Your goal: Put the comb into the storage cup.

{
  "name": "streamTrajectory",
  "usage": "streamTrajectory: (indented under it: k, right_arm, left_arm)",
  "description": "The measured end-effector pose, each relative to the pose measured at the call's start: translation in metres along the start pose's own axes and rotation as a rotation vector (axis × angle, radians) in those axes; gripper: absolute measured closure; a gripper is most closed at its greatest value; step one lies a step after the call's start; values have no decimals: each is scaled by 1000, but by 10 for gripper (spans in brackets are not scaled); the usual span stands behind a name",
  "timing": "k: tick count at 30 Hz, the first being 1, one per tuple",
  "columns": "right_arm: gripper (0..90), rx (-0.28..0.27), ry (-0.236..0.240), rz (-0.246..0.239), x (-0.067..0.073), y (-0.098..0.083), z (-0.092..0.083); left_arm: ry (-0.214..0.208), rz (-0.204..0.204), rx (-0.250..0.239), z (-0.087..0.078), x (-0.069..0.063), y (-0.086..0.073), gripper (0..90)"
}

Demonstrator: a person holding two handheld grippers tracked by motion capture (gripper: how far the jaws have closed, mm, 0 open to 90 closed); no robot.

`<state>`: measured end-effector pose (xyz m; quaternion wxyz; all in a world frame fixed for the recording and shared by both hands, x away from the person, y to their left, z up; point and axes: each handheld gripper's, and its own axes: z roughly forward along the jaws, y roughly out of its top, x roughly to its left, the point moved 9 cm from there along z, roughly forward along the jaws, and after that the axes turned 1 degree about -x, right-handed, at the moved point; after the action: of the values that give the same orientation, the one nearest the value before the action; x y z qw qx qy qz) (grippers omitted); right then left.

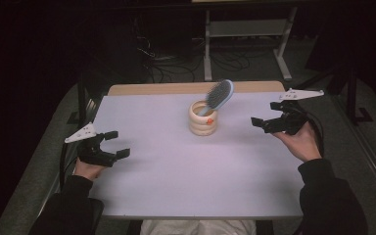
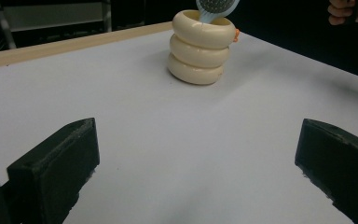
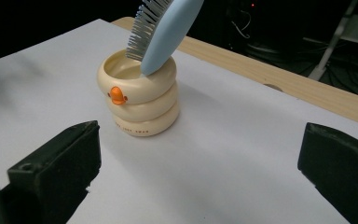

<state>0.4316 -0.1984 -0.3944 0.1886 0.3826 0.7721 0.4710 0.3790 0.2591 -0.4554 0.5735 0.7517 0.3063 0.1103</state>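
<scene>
A cream ribbed cup point(image 1: 202, 119) point(image 2: 199, 46) point(image 3: 140, 95) with a small orange duck bill stands upright near the middle back of the white table point(image 1: 176, 166). A light blue hairbrush point(image 1: 219, 96) point(image 3: 161, 30) point(image 2: 216, 7) leans handle-down inside it, its head tilted toward the right. My left gripper point(image 1: 116, 143) point(image 2: 196, 177) rests open near the table's left edge, well apart from the cup. My right gripper point(image 1: 267, 113) point(image 3: 198, 172) is held open to the right of the cup, nothing between its jaws.
A wooden strip point(image 1: 196, 88) runs along the table's far edge. Beyond it are a white metal frame point(image 1: 245, 34) and cables point(image 1: 176, 61) on the dark floor. A hand point(image 2: 349, 11) appears at the top right of the left gripper view.
</scene>
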Motion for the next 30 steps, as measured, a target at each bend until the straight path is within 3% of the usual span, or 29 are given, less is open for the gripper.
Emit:
streamTrajectory:
  k: [15,23,30]
  right_arm:
    - [0,-36,0,6,8,-19,-19]
    - [0,-27,6,3,13,-34,-26]
    - [0,-17,-1,2,14,-46,-33]
  left_arm:
    - [11,1,0,-2,1,-1,0]
    - [26,0,27,0,5,-6,0]
    - [24,1,10,-1,4,-4,0]
